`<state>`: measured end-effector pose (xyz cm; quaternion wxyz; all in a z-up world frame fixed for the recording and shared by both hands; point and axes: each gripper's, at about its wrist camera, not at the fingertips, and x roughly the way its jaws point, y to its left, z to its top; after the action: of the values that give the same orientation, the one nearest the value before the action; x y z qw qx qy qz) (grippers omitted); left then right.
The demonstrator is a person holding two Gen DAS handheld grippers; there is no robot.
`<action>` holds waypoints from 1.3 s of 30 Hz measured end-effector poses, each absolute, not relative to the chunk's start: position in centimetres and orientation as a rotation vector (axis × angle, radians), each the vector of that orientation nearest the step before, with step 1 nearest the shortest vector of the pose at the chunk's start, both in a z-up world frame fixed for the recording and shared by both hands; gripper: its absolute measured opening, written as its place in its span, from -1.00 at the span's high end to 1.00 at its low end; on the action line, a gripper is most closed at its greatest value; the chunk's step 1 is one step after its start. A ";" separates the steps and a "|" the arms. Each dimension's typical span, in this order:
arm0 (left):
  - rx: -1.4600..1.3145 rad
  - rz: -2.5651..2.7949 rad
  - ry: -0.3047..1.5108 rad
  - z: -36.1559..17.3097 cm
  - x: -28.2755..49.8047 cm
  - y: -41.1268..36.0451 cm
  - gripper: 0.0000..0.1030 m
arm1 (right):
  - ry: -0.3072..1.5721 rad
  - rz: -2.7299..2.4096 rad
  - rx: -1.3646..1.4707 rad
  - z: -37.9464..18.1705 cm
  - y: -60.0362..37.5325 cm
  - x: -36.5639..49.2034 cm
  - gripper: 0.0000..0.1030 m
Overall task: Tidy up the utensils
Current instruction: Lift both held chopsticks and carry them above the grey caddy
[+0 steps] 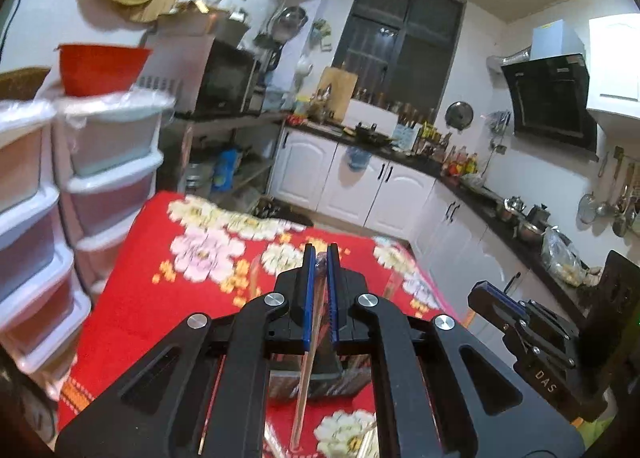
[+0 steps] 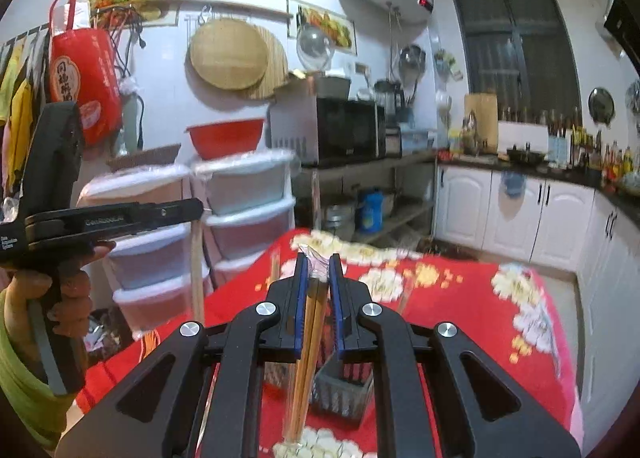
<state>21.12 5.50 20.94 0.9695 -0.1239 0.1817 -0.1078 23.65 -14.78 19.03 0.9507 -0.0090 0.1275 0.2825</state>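
My left gripper (image 1: 320, 258) is shut on the top of a thin clear-wrapped chopstick pack (image 1: 303, 382) that hangs down between its fingers. In the right wrist view this gripper (image 2: 198, 206) is at the left, held in a hand, with a wooden stick (image 2: 196, 270) hanging below its tip. My right gripper (image 2: 318, 262) is shut on a wrapped bundle of wooden chopsticks (image 2: 306, 342), and crumpled clear wrap sticks out above the pads. Below the bundle a grey slotted basket (image 2: 340, 394) stands on the red flowered tablecloth (image 2: 460, 318). The right gripper (image 1: 486, 292) also shows at the right of the left wrist view.
Stacked plastic drawers (image 1: 112, 146) with a red bowl (image 1: 100, 66) on top stand left of the table. A microwave (image 2: 344, 130) sits on a shelf behind. White cabinets (image 1: 352, 178) and a crowded dark counter run along the far and right walls.
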 end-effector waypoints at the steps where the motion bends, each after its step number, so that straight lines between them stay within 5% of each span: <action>1: -0.246 -0.221 0.356 21.4 21.4 5.3 0.97 | 0.240 0.568 -0.019 19.6 -14.9 23.7 0.79; 21: -0.234 -0.243 0.246 24.6 27.6 1.5 0.97 | 0.060 0.485 -0.020 25.2 -15.6 28.1 0.79; 39: -0.244 -0.265 0.342 17.5 31.8 1.1 0.97 | 0.209 0.447 -0.016 18.0 -14.2 33.0 0.79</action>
<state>31.77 1.10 17.55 0.9693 -0.1209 0.1693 -0.1313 32.96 -14.19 18.03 0.9696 -0.0079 0.1035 0.2214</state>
